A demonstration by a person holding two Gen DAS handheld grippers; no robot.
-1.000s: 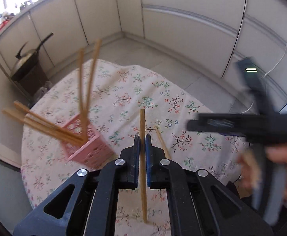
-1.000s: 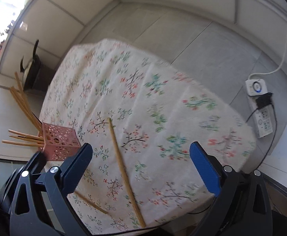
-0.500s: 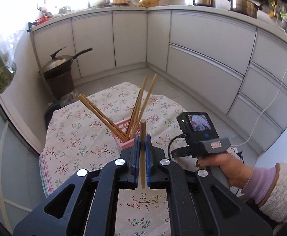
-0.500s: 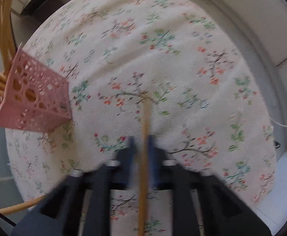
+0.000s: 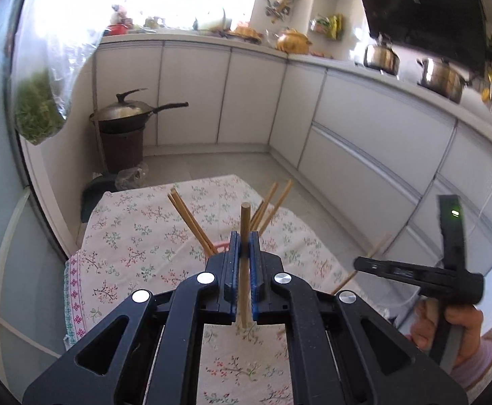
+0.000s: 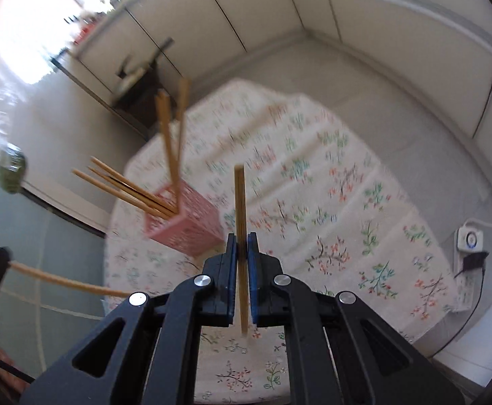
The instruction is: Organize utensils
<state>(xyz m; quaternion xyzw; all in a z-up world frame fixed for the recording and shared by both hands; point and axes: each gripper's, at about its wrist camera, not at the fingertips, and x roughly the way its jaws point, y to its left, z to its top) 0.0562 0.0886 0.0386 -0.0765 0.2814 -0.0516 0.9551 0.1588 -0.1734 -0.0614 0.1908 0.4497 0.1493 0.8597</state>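
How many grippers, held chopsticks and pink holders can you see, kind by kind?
Grippers: 2, the left gripper and the right gripper
Held chopsticks: 2, the left chopstick and the right chopstick, one clamped in each
Pink holder: 1
Total: 5
The chopsticks in the holder are too bunched and blurred to count.

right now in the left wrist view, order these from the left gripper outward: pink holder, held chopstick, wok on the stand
1. Wooden chopstick, clamped between the left gripper jaws.
2. Pink perforated plastic holder, just beyond the fingertips on the table.
3. Dark lidded wok, far left on its stand by the cabinets.
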